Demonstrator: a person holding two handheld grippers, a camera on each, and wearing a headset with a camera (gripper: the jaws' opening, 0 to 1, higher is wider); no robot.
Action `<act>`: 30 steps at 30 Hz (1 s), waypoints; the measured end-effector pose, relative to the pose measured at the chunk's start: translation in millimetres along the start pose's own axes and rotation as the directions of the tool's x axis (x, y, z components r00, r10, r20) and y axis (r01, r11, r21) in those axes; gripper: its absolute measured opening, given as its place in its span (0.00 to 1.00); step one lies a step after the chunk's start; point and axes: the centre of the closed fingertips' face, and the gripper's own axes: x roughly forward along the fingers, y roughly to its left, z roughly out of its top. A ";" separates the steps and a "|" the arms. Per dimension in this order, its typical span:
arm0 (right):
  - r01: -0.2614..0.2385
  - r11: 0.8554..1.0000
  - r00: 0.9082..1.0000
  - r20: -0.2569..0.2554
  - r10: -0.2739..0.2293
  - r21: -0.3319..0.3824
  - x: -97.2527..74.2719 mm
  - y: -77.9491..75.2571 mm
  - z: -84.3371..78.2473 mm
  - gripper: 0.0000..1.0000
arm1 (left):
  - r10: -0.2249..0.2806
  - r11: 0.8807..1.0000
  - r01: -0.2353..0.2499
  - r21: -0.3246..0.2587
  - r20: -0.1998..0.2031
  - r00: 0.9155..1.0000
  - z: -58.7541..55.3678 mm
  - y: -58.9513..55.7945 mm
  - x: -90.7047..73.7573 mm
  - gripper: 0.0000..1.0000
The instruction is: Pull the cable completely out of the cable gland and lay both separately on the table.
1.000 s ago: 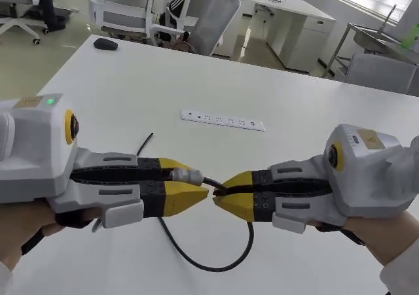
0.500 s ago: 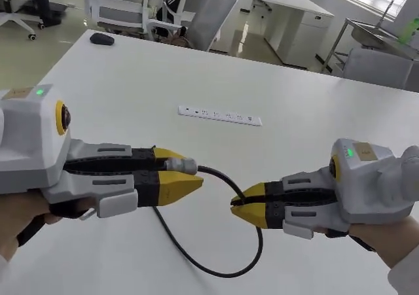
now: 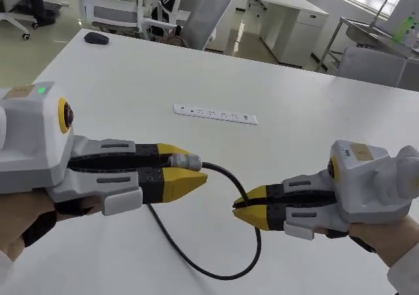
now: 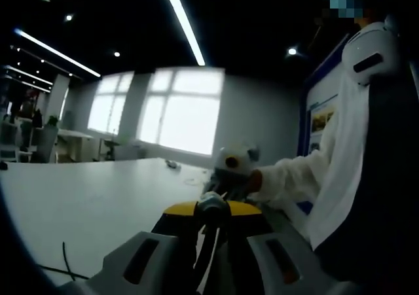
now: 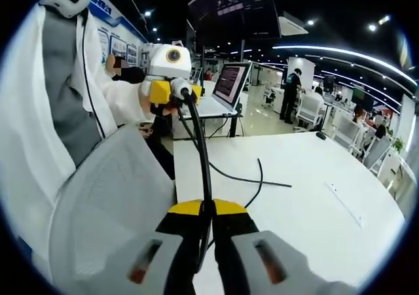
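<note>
nothing legible anywhere. a small tan sticker (image 3: 19, 92) atop the left gripper (image 3: 196, 171) and another (image 3: 360, 153) atop the right gripper (image 3: 237, 207), both too small to read. in the right gripper view, white letters on a blue sign (image 5: 101, 4), cut off and blurred; pinkish lines on a monitor (image 5: 229, 82) and on an overhead screen (image 5: 232, 7), unreadable. in the left gripper view, a wall poster (image 4: 321, 121), blurred.

The left gripper (image 3: 195, 169) and right gripper (image 3: 237, 207) are white with black middles and yellow tips. The left has a green light (image 3: 42, 90). The sleeve (image 3: 404, 277) is white.
</note>
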 end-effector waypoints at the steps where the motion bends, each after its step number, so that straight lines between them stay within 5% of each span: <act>1: -0.004 1.000 1.000 0.012 0.004 -0.003 -1.4 2.0 4.8 0.03 | -0.001 1.000 0.001 0.003 0.000 1.000 0.7 -0.4 0.4 0.17; 6: -0.024 1.000 0.993 0.114 0.024 -0.006 -1.7 7.8 37.2 0.09 | -0.003 0.999 0.007 0.050 -0.081 0.997 -11.0 -5.2 8.6 0.17; 7: -0.056 0.998 0.984 0.170 0.054 0.005 -0.8 13.8 53.9 0.12 | -0.004 0.998 0.009 0.055 -0.086 0.996 -12.1 -6.3 10.2 0.17; 12: -0.101 0.994 0.971 0.210 0.110 -0.051 0.9 26.9 79.1 0.16 | -0.010 0.999 0.015 0.046 -0.101 0.995 -15.5 -9.1 15.1 0.17; 13: -0.107 0.991 0.976 0.180 0.121 -0.084 1.1 28.9 76.1 0.15 | -0.013 0.999 0.017 0.042 -0.091 0.996 -13.5 -9.8 14.5 0.17; 30: -0.082 0.992 0.974 0.203 0.100 -0.093 0.1 27.8 76.3 0.03 | 0.008 1.000 -0.005 0.030 -0.112 0.994 -15.3 -4.6 11.4 0.17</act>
